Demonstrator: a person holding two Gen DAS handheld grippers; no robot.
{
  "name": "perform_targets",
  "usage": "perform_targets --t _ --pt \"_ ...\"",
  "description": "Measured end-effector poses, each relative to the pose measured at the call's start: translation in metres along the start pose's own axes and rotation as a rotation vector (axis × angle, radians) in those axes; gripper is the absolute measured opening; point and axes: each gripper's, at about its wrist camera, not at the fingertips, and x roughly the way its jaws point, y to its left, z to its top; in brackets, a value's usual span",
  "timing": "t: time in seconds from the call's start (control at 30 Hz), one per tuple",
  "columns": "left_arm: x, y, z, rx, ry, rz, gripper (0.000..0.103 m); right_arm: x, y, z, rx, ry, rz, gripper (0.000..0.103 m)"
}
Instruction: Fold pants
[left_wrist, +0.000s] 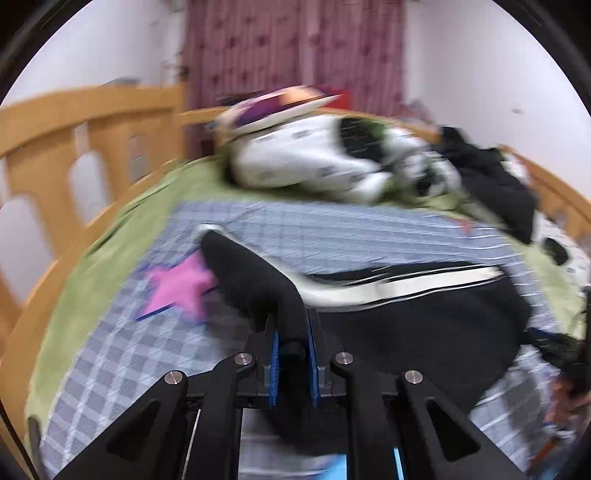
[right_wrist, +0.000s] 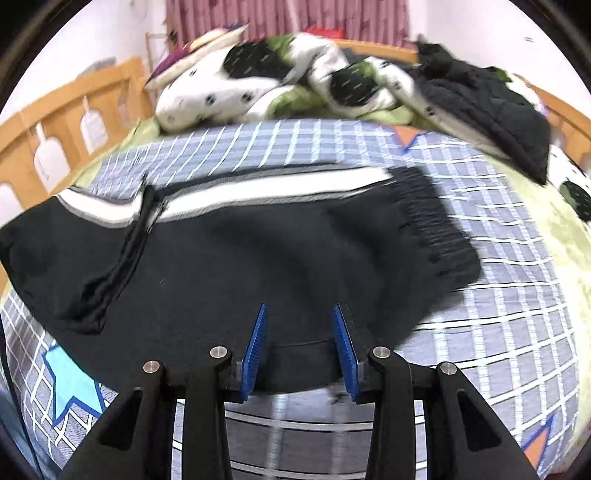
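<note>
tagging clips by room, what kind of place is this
Most likely a bedroom. Black pants with a white side stripe lie on a bed covered by a blue-and-white checked sheet, with a wooden bed rail beside it and a rumpled white, green and black quilt behind.

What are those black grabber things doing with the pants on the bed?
Someone is folding a pair of black pants with a white side stripe, spread on a checked blanket on the bed. The left hand-held gripper is pinched shut on a bunch of the black cloth and holds it lifted off the blanket. The right hand-held gripper sits at the near edge of the pants with its jaws apart, the cloth between them but not clearly pinched. The fold isn't finished yet.
</note>
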Motion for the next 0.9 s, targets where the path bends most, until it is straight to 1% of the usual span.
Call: perform_targets --t 0.07,0.1,0.13,0.17,0.23,0.3,0.37,0.4,0.47,0.53,0.57,0.6,0.63,0.67,0.7,0.73,0.77,0.8,0.87,0.9 --pt "0.003 -0.034 0.009 0.033 -0.003 -0.065 0.011 -0.008 -0.02 0.002 0.051 -0.017 -0.013 0.038" --pt "0.008 -0.059 0.013 0.042 0.006 -0.124 0.011 -0.011 -0.03 0.001 0.079 -0.018 -0.015 0.038" --pt "0.013 -0.073 0.014 0.044 0.016 -0.159 0.011 -0.014 -0.04 0.0 0.108 -0.02 -0.015 0.038" --pt "0.021 -0.094 0.013 0.042 0.031 -0.198 0.011 -0.017 -0.049 -0.001 0.131 -0.022 -0.016 0.038" --pt "0.04 -0.126 0.003 0.039 0.072 -0.253 0.011 -0.024 -0.066 -0.004 0.176 -0.026 -0.016 0.038" --pt "0.057 -0.151 -0.012 0.04 0.11 -0.288 0.011 -0.03 -0.082 -0.008 0.227 -0.031 0.001 0.038" --pt "0.076 -0.171 -0.035 0.034 0.175 -0.324 0.011 -0.036 -0.091 -0.013 0.254 -0.026 0.011 0.038" --pt "0.09 -0.18 -0.05 0.028 0.224 -0.336 0.011 -0.039 -0.093 -0.015 0.255 -0.025 0.009 0.038" --pt "0.104 -0.191 -0.07 0.063 0.272 -0.314 0.011 -0.044 -0.096 -0.018 0.256 -0.028 0.007 0.038" --pt "0.1 -0.192 -0.078 0.11 0.258 -0.305 0.013 -0.047 -0.096 -0.019 0.258 -0.029 0.023 0.038" --pt "0.092 -0.191 -0.077 0.115 0.254 -0.322 0.015 -0.047 -0.096 -0.019 0.259 -0.03 0.031 0.039" --pt "0.081 -0.184 -0.076 0.111 0.259 -0.365 0.024 -0.047 -0.094 -0.018 0.262 -0.031 0.045 0.04" --pt "0.071 -0.177 -0.074 0.099 0.262 -0.414 0.026 -0.045 -0.092 -0.016 0.263 -0.03 0.061 0.043" --pt "0.058 -0.166 -0.072 0.088 0.248 -0.425 0.026 -0.043 -0.088 -0.014 0.266 -0.028 0.088 0.045" --pt "0.05 -0.162 -0.072 0.086 0.228 -0.408 0.028 -0.04 -0.085 -0.012 0.266 -0.026 0.114 0.047" --pt "0.033 -0.148 -0.072 0.094 0.183 -0.363 0.041 -0.036 -0.079 -0.01 0.263 -0.023 0.144 0.049" --pt "0.024 -0.14 -0.073 0.092 0.149 -0.334 0.049 -0.031 -0.072 -0.007 0.258 -0.019 0.169 0.05" --pt "0.014 -0.126 -0.075 0.077 0.116 -0.311 0.06 -0.025 -0.063 -0.003 0.253 -0.011 0.195 0.051" --pt "0.006 -0.101 -0.08 0.04 0.101 -0.262 0.061 -0.011 -0.044 0.003 0.238 0.02 0.249 0.051" --pt "0.004 -0.087 -0.083 0.014 0.113 -0.228 0.061 -0.005 -0.036 0.005 0.231 0.038 0.274 0.051"
